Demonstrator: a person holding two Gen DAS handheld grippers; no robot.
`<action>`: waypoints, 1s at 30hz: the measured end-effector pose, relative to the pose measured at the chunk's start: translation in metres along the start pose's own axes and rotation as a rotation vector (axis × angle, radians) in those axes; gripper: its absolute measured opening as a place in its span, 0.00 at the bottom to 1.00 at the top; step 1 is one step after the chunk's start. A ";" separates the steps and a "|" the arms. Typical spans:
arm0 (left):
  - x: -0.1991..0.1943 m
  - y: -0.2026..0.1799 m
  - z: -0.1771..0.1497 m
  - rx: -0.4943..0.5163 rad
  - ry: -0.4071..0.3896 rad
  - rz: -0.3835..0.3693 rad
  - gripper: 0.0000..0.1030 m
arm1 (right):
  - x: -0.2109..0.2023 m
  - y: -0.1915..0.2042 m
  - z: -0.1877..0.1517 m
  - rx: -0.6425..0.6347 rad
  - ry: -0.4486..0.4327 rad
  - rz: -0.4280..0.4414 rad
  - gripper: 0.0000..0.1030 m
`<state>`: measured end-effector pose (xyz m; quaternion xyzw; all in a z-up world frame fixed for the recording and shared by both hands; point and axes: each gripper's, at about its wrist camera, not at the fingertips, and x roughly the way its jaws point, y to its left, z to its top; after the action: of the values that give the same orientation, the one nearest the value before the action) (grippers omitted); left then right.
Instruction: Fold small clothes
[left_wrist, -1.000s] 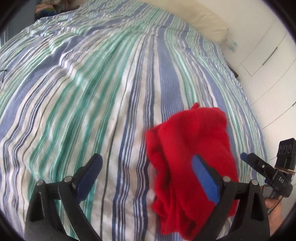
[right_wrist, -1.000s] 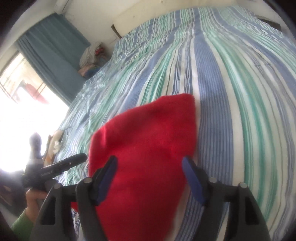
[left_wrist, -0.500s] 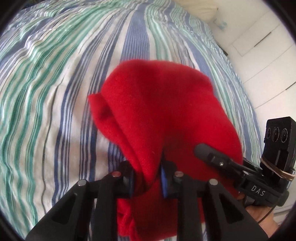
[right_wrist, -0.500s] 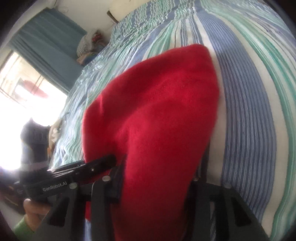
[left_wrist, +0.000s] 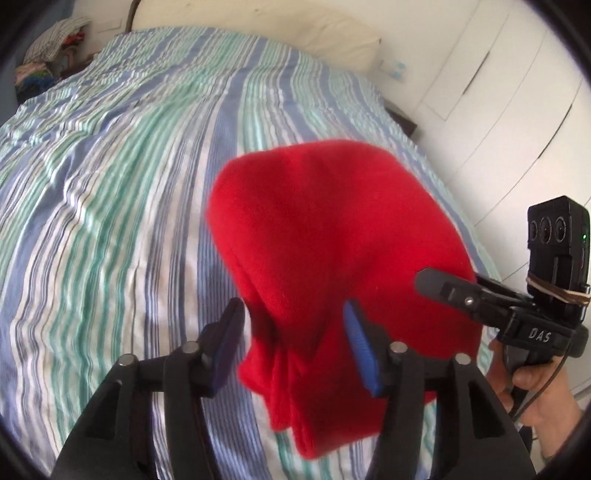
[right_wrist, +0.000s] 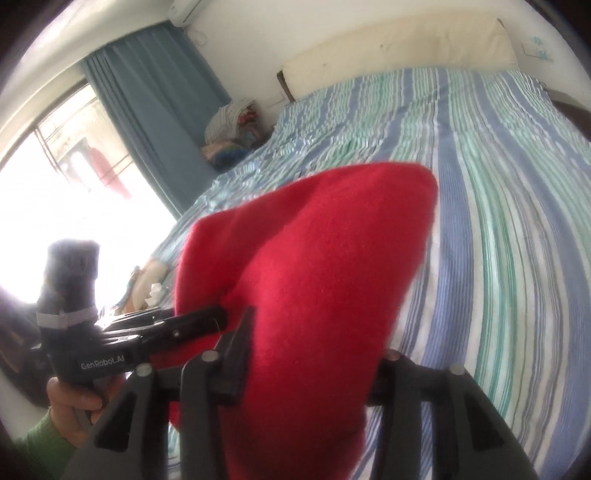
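Observation:
A red fleece garment (left_wrist: 332, 240) lies bunched on the striped bed cover (left_wrist: 110, 184); it also fills the middle of the right wrist view (right_wrist: 317, 280). My left gripper (left_wrist: 295, 339) is open, its blue-padded fingers apart on either side of the cloth's near edge. My right gripper (right_wrist: 314, 350) has its jaws wide apart with the red cloth bulging between them; the right finger is hidden by cloth. The right gripper also shows in the left wrist view (left_wrist: 461, 295), at the garment's right edge. The left gripper shows in the right wrist view (right_wrist: 177, 325).
The bed runs back to a cream headboard (right_wrist: 388, 48). White wardrobe doors (left_wrist: 498, 92) stand to the right. A pile of clothes (right_wrist: 229, 133) sits by the blue curtain (right_wrist: 155, 110) and bright window at the left.
My left gripper was shut on the red cloth half a second ago and has opened. Both views have pulled back and up, showing more of the bed.

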<state>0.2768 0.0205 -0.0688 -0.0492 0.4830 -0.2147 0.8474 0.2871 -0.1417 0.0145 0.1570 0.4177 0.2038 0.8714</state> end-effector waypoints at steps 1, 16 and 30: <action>0.005 -0.001 -0.025 0.023 0.025 0.065 0.67 | 0.001 -0.010 -0.014 0.017 0.038 -0.033 0.74; 0.026 -0.064 -0.211 0.171 0.078 0.615 1.00 | -0.061 -0.011 -0.250 0.016 0.177 -0.573 1.00; 0.021 -0.031 -0.218 -0.065 0.112 0.448 1.00 | -0.040 -0.018 -0.273 -0.017 0.193 -0.650 1.00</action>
<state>0.0930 0.0112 -0.1920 0.0440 0.5349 -0.0079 0.8437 0.0518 -0.1485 -0.1311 -0.0116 0.5249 -0.0673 0.8484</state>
